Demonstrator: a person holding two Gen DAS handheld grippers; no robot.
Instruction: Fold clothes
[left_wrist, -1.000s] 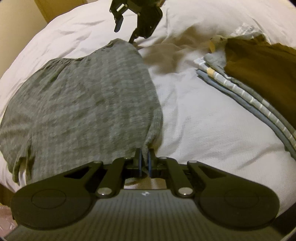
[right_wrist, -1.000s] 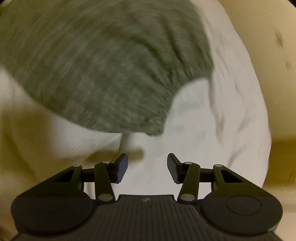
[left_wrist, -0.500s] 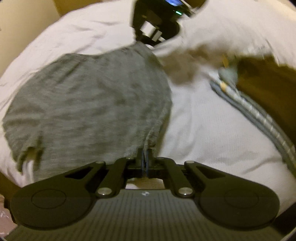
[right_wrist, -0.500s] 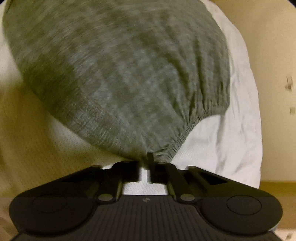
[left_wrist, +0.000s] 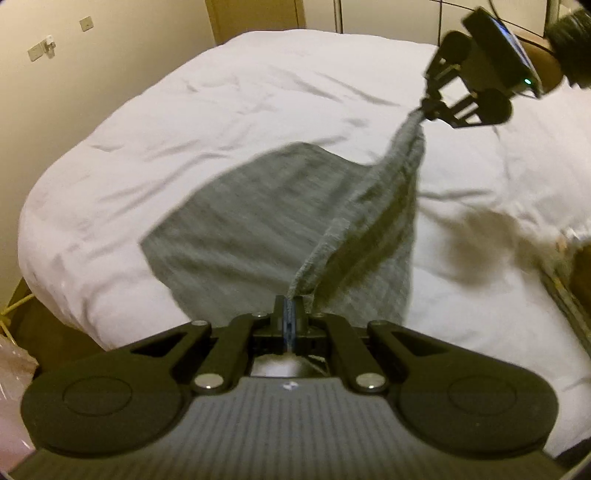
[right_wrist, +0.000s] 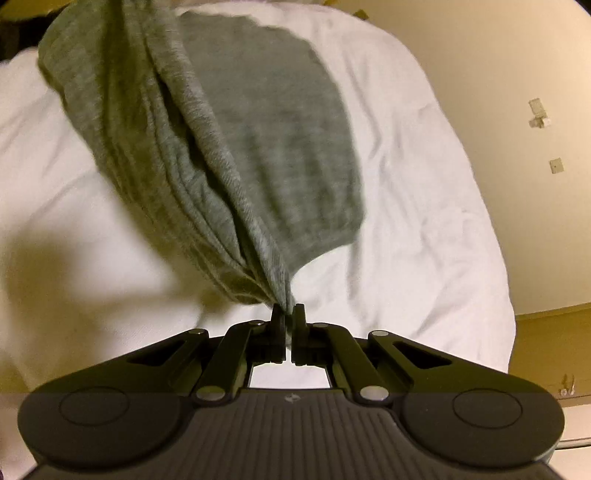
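A grey knit garment (left_wrist: 258, 221) is lifted off the white bed (left_wrist: 184, 122), stretched between both grippers. My left gripper (left_wrist: 290, 306) is shut on one edge of it at the bottom of the left wrist view. At the upper right of that view the right gripper (left_wrist: 428, 107) pinches the far corner. In the right wrist view the grey garment (right_wrist: 229, 122) hangs in folds from my right gripper (right_wrist: 288, 314), which is shut on its bunched corner, and the rest trails over the bed (right_wrist: 424, 206).
A stack of folded clothes (left_wrist: 576, 280) lies at the right edge of the bed. The beige wall (left_wrist: 74, 74) carries switches, and wooden floor shows beyond the bed (right_wrist: 546, 339). A person's dark hair (left_wrist: 569, 29) is at the top right.
The right gripper closed on the garment's far corner. Both grippers then rose, lifting the garment's near edge off the bed so it hangs taut between them.
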